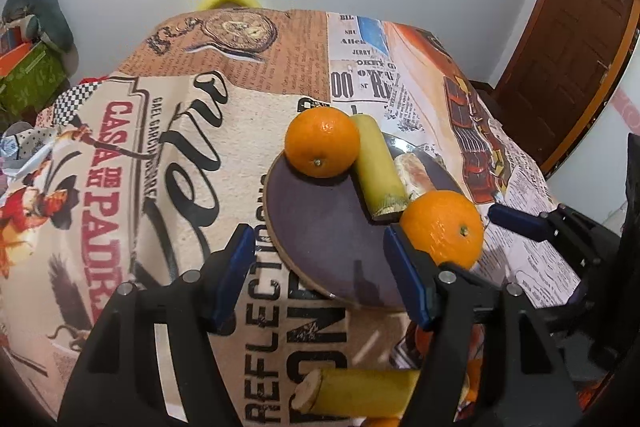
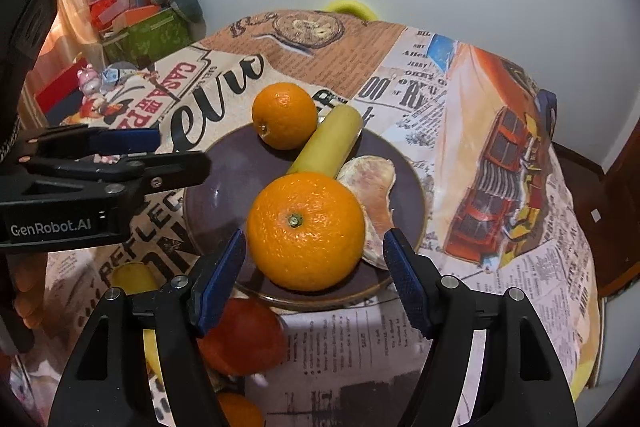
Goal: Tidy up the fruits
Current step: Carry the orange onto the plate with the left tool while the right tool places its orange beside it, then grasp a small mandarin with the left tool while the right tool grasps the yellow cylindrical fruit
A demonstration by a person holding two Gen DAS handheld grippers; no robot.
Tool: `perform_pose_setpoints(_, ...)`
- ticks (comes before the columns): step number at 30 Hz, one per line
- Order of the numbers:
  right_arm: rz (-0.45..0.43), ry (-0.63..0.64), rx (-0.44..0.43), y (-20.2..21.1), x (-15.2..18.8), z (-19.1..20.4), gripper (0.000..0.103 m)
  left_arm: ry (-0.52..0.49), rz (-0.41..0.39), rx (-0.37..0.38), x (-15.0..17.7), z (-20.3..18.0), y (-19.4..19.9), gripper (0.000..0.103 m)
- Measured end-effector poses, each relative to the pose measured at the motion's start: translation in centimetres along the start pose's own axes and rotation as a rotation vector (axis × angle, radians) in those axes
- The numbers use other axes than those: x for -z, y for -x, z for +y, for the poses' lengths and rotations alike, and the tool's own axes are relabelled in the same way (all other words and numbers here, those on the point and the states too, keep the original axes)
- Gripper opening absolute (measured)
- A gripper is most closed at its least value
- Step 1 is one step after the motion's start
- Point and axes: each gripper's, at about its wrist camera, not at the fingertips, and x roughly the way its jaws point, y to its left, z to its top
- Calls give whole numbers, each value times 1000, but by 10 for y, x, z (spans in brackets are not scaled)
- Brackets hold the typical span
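Note:
A dark purple plate [image 2: 224, 187] [image 1: 320, 239] holds a far orange [image 2: 284, 115] [image 1: 322, 141], a yellow-green banana piece [image 2: 328, 143] [image 1: 378, 167], a peeled citrus piece [image 2: 372, 187] [image 1: 414, 173] and a near orange [image 2: 306, 231] [image 1: 442, 227]. My right gripper [image 2: 314, 279] is open, its jaws on either side of the near orange without touching it. My left gripper [image 1: 320, 279] is open and empty over the plate's near-left edge; it also shows in the right wrist view [image 2: 120, 155].
A second banana piece [image 1: 360, 387] [image 2: 132, 279] and more oranges [image 2: 244, 339] lie on the printed tablecloth [image 1: 180, 167] close in front of the plate. Boxes and clutter [image 2: 140, 27] stand beyond the table's far left. A wooden door [image 1: 568, 27] is at the right.

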Motion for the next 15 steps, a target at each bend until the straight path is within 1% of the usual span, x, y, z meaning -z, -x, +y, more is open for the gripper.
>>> perform_pose_setpoints(7, -24, -9, 23, 27, 4, 0, 68, -12, -22, -17, 11, -2, 32, 66)
perform_pose_setpoints(15, -39, -8, 42, 61, 18, 2, 69, -35, -22, -27, 40, -13, 68, 66)
